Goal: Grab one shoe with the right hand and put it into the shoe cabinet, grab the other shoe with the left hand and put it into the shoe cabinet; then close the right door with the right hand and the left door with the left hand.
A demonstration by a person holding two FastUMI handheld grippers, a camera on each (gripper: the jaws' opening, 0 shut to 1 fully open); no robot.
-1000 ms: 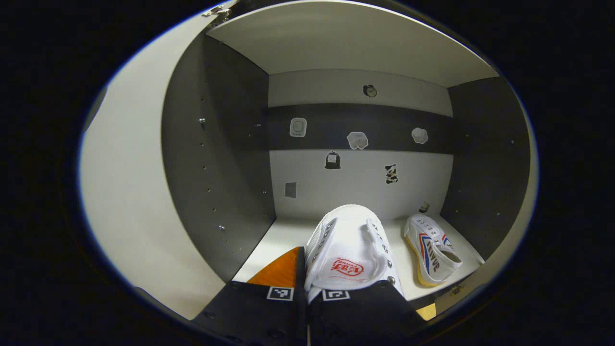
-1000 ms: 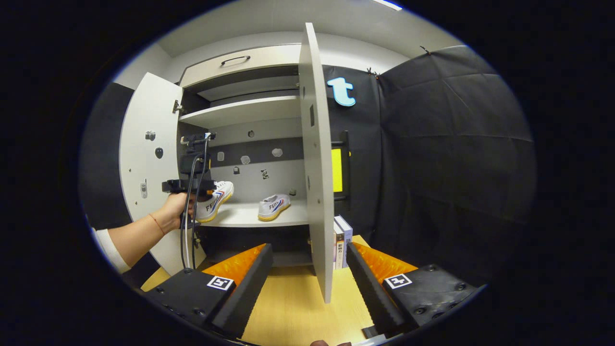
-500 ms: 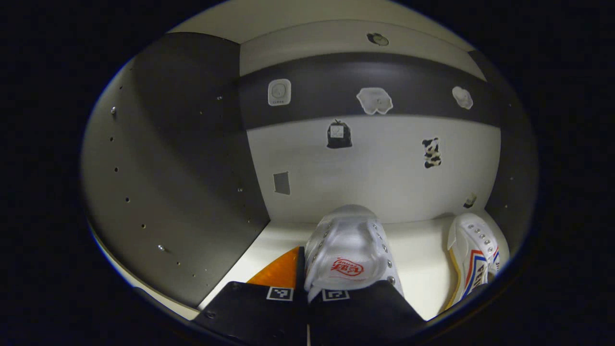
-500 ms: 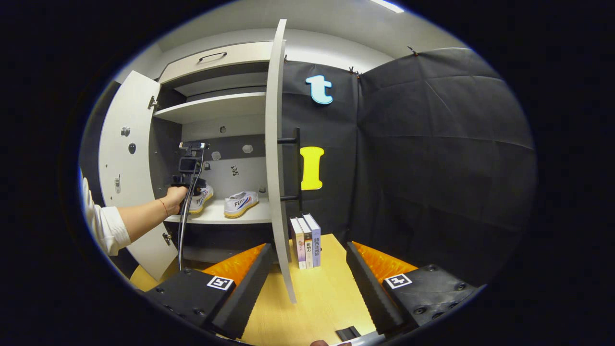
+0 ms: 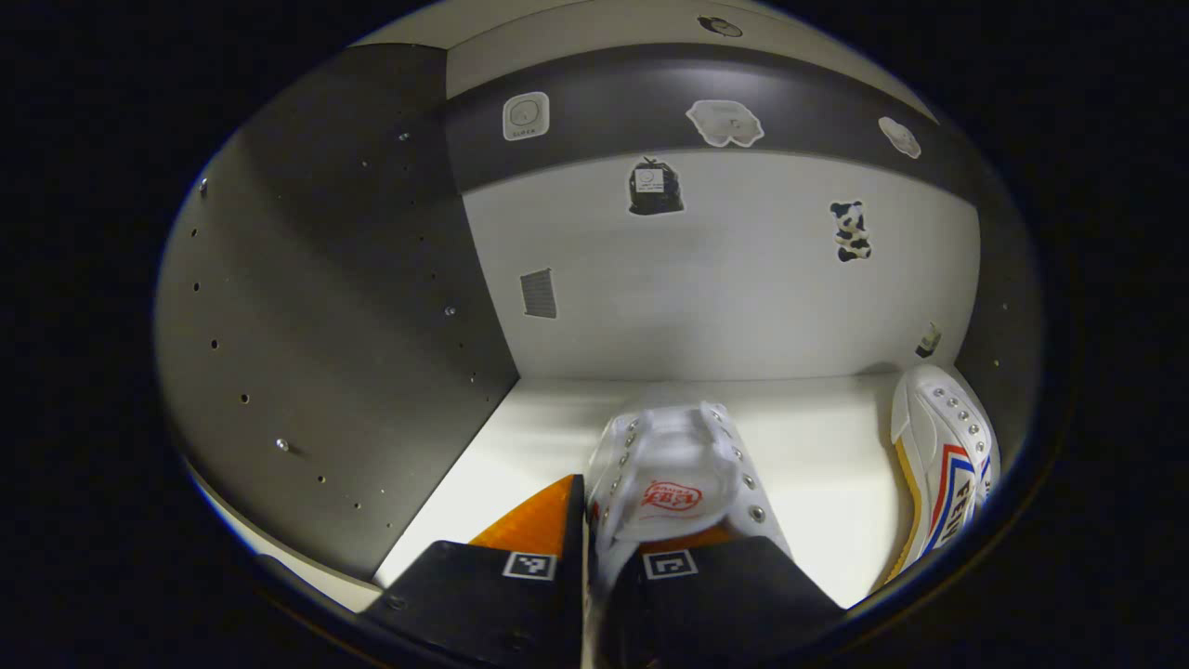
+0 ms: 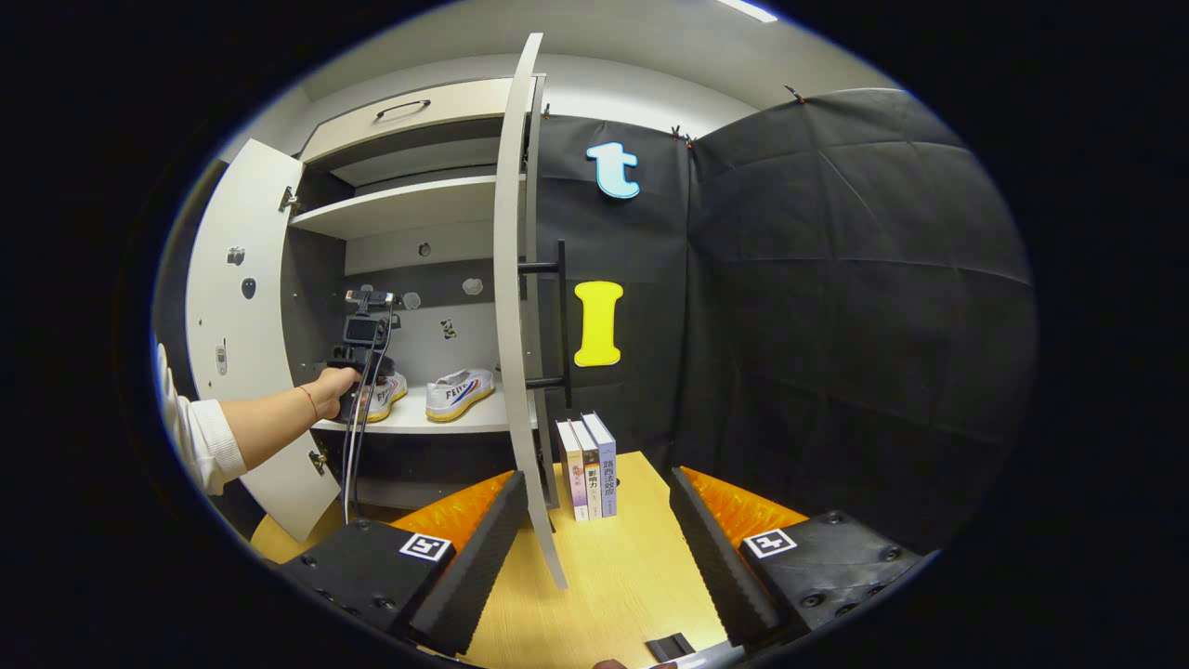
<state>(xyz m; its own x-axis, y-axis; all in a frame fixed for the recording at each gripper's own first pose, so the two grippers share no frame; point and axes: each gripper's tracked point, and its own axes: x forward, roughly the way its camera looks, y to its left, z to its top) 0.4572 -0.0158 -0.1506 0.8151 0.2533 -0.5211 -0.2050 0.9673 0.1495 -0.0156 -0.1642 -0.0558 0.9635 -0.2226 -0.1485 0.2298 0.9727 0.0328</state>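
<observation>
Two shoes [image 6: 459, 393] lie side by side on the cabinet shelf [image 6: 483, 420].

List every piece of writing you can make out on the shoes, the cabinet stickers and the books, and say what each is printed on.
"FE": blue letters on the side of the shelved shoe; the rest runs past the picture's edge.
Red logo on the tongue of the held shoe, gripped by the left gripper: too blurred to read.
Square sticker on the cabinet's back wall: print too small.
Book spines: too small to read.
</observation>
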